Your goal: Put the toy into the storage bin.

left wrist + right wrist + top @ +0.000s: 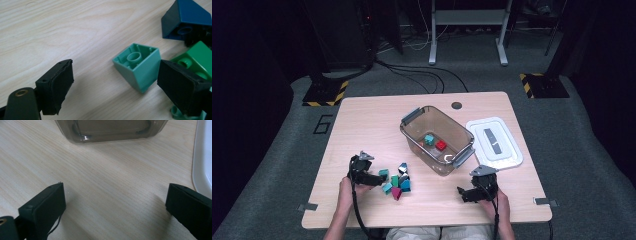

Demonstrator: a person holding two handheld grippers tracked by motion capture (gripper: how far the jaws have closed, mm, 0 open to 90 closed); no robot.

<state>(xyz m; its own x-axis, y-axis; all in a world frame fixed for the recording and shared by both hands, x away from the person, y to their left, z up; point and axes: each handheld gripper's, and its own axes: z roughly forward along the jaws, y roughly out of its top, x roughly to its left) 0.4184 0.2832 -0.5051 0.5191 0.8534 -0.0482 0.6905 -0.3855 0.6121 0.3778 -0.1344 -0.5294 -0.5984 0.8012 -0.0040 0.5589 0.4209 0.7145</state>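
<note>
L gripper (115, 85) sits low over the table (62, 32), jaws wide apart w/ nothing pinched; a teal block (138, 66) lies between them, near the R-hand pad, not touched. Green block (197, 57) just beyond, blue block (186, 21) farther. R gripper (115, 207) also spread, empty, over bare wood. Farther off: clear bin (437, 140) mid-table, white lid (494, 143) beside it.

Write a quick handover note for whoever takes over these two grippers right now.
Left gripper: open, low over the table, teal block between its jaws, not gripped.
Right gripper: open, holding nothing, near the bin.
Done: a teal and a red block are in the bin. Lid lies off, beside the bin.
Left: the pile of loose blocks, starting with the teal one.
</note>
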